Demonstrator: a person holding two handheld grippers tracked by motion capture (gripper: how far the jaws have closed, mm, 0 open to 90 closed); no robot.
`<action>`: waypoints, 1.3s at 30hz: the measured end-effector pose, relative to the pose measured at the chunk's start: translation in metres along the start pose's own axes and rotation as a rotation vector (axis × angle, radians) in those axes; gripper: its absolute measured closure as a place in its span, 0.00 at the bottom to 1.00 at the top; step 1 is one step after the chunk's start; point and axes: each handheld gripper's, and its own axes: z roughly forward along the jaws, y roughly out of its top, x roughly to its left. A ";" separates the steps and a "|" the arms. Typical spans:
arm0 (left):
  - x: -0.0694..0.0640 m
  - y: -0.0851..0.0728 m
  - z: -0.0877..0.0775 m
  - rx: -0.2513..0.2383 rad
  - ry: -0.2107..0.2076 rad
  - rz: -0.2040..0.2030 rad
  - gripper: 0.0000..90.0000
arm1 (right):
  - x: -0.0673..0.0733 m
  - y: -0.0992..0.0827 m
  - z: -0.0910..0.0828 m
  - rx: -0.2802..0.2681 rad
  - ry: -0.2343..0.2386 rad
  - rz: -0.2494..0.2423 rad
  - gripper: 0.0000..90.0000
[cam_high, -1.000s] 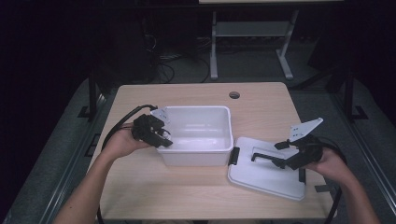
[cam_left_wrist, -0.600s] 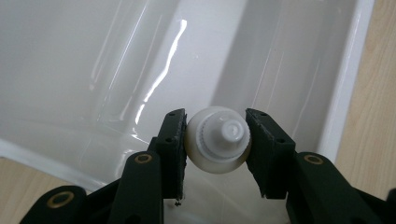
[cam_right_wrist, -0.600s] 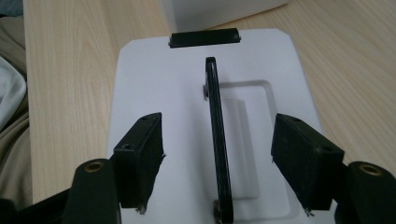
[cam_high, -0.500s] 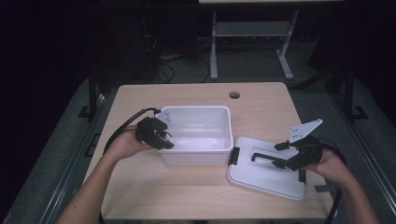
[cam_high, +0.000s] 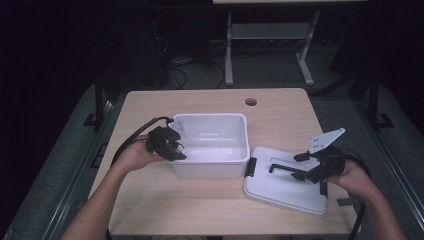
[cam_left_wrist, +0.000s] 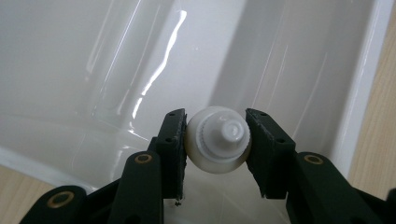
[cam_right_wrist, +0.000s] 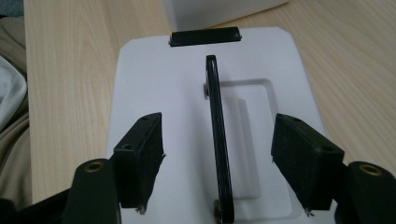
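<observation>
While my right tongs (cam_high: 280, 169) gape either side of the black handle (cam_right_wrist: 218, 140) on the white lid (cam_high: 285, 187), lying flat near the surface's (cam_high: 210, 102) right front corner, my left tongs (cam_left_wrist: 215, 142) have edged over the white tub's (cam_high: 212, 172) left rim, clamped on a white capped bottle (cam_left_wrist: 218, 145), ready, I judge, to drop it in.
</observation>
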 end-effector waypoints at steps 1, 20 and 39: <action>0.000 0.000 0.000 0.000 0.001 0.000 0.67 | 0.000 0.000 0.000 0.000 0.001 0.001 0.37; 0.000 0.001 0.002 0.006 0.001 0.003 0.66 | -0.001 0.000 0.000 -0.006 0.005 0.016 0.36; 0.000 0.000 -0.002 0.005 0.004 0.004 0.68 | -0.002 0.002 0.001 -0.003 -0.003 0.007 0.36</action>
